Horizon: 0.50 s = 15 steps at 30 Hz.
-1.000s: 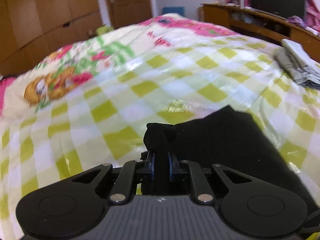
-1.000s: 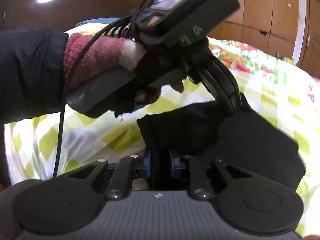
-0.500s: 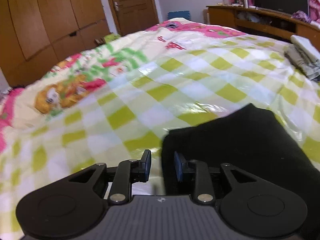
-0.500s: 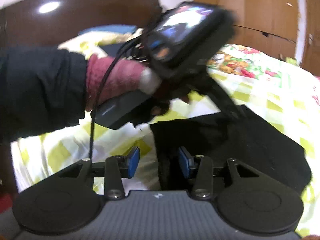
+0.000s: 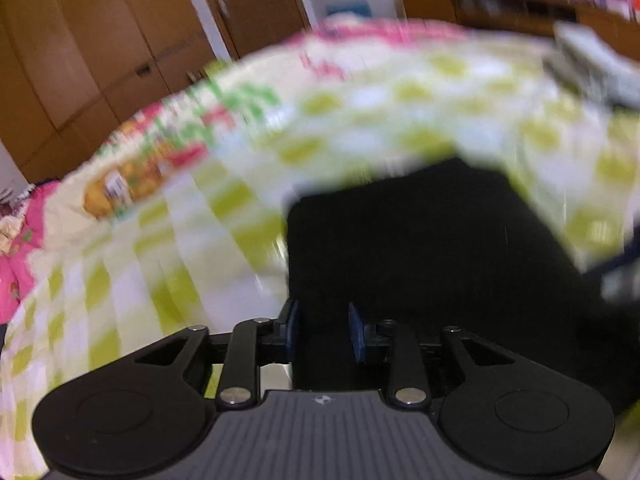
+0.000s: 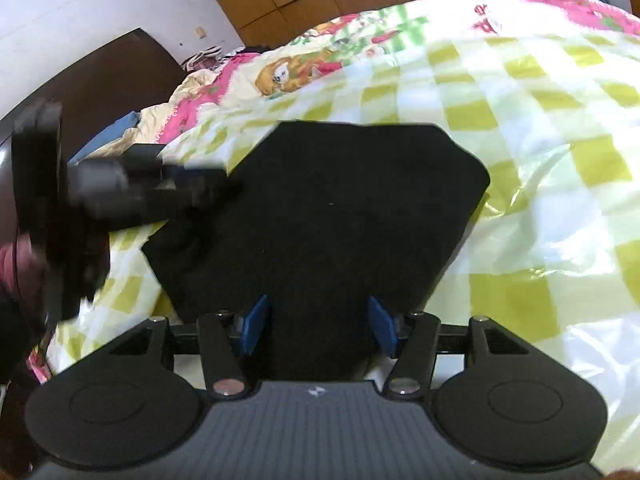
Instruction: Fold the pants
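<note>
One pair of black pants (image 6: 328, 216), folded into a compact flat stack, lies on the bed's green-and-white checked quilt (image 6: 540, 152), which turns to a pink floral print with a cartoon bear farther up. Two hand-held grippers hover over the stack. The right hand-held gripper (image 6: 318, 326) is released and its jaws are opening; the near edge of the pants lies between the two blue pads (image 6: 254, 322) without being pressed. The left hand-held gripper (image 5: 322, 330) is also released, its pads apart over the near left corner of the pants (image 5: 420, 248); that view is heavily blurred. In the right wrist view the left device (image 6: 120, 196) reaches in from the left, its tip at the pants' left edge, held by a person's hand in a pink glove (image 6: 12, 264). Around the bed stand wooden wardrobe doors (image 5: 80, 40), one dark headboard (image 6: 100, 80), a low wooden shelf unit (image 5: 500, 4) and one pile of grey folded cloth (image 5: 592, 64) at the far right of the quilt. Nothing lies on top of the pants
</note>
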Each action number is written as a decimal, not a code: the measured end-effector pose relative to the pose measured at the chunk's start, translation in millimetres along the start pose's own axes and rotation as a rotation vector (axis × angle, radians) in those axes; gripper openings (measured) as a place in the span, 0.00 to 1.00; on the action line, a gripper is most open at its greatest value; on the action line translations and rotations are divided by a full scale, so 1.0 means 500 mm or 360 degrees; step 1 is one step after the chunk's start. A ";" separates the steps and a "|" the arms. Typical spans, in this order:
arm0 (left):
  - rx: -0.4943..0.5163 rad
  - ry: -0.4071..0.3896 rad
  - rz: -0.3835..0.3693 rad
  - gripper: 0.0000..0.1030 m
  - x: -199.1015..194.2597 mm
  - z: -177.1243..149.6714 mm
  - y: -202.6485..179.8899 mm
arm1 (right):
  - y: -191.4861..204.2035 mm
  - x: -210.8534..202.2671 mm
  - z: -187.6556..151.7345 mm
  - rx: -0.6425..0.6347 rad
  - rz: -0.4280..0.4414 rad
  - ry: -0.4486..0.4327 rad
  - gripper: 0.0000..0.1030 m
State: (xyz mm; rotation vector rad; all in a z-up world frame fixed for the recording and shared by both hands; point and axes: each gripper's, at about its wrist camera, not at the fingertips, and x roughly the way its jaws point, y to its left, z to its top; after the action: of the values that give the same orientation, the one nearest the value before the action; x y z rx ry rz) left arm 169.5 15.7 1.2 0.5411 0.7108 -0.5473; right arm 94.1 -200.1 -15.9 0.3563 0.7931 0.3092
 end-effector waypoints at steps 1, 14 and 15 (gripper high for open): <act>0.0019 0.0010 0.0019 0.41 0.006 -0.006 -0.004 | -0.014 0.000 0.011 0.0072 0.0032 -0.0016 0.56; -0.0195 -0.0034 -0.0025 0.53 0.023 -0.006 0.031 | -0.073 0.039 0.078 0.0296 -0.0055 0.0024 0.54; -0.0202 -0.0036 -0.0041 0.53 0.018 -0.004 0.035 | -0.073 0.021 0.073 0.0296 -0.0063 0.0014 0.56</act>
State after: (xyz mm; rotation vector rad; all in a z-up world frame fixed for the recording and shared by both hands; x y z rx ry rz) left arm 185.3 27.3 -2.0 0.4073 0.7266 -0.5277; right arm 132.9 -235.9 -14.3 0.5132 0.8390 0.2001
